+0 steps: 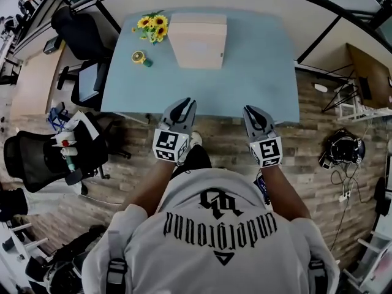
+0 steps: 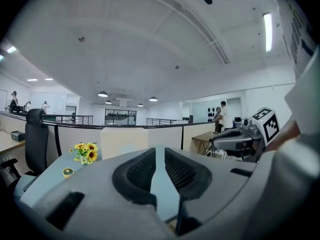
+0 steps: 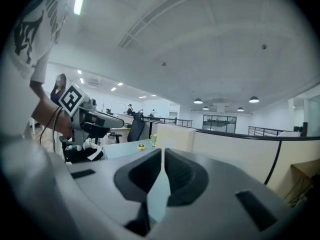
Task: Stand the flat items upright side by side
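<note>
Cardboard seemed to be your material: a tan box (image 1: 198, 40) sat at the far middle of the blue surface (image 1: 263, 72), the only likely home for the flat items. I judged it light and stiff, with smooth faces that could slip between pads and edges that would crush under a hard squeeze. A thin edge or flap looked a better place to pinch than a broad face.

Your left hand-held gripper (image 1: 184, 106) hung on the near side of the box, over the surface's front edge. Its jaws stood almost together, with only a thin slit and nothing in it. Your right hand-held gripper (image 1: 253, 110), also nearer you than the box, had its jaws pressed together, empty.

Sunflowers (image 1: 153, 26) lay just left of the box, with a small round yellow thing (image 1: 139, 57) nearer you. Whether the box held separate flat pieces or was itself a stack could not be made out, and its far side was hidden.
</note>
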Motion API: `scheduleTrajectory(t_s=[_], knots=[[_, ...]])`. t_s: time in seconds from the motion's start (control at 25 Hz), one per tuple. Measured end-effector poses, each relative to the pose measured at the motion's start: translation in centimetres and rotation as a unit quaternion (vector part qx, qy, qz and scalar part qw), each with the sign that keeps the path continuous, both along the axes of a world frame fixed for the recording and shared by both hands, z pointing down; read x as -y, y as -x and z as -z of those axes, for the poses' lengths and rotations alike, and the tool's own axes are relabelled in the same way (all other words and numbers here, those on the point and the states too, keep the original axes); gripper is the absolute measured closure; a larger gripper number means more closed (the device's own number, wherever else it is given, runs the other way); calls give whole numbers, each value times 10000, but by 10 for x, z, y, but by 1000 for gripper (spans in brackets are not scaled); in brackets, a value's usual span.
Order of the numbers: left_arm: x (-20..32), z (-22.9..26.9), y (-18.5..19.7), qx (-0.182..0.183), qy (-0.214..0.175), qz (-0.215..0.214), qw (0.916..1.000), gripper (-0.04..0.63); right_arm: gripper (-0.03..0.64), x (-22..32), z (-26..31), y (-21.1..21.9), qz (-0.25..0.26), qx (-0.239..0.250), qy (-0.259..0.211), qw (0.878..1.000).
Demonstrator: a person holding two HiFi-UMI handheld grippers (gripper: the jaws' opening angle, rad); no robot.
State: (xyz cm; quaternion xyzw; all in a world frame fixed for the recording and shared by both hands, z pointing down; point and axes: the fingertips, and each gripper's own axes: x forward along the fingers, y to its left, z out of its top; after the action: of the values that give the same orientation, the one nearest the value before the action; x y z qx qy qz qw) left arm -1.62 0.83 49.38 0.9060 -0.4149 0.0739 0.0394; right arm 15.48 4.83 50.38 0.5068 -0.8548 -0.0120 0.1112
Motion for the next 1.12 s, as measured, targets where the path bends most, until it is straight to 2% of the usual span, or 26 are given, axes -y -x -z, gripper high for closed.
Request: scheduleTrajectory(t_s=[0.16,0.44,0.76,1.12], knots=[[-58,4,-15,41,-106,-110,9999,590,611,-56,9,-9,136,68,-11,9999],[-115,20,-20,13,-151,-211,9997,595,611,-114,42,-17,371,216,-217,9988],[-142,44,-2,-128,-312,-174,9993,595,612,-141,67,-12,555,235,-482,9970],[-151,56,11,-195,-447,-41,9988,595,612,-151,69,-7,630,290,-522,9962]])
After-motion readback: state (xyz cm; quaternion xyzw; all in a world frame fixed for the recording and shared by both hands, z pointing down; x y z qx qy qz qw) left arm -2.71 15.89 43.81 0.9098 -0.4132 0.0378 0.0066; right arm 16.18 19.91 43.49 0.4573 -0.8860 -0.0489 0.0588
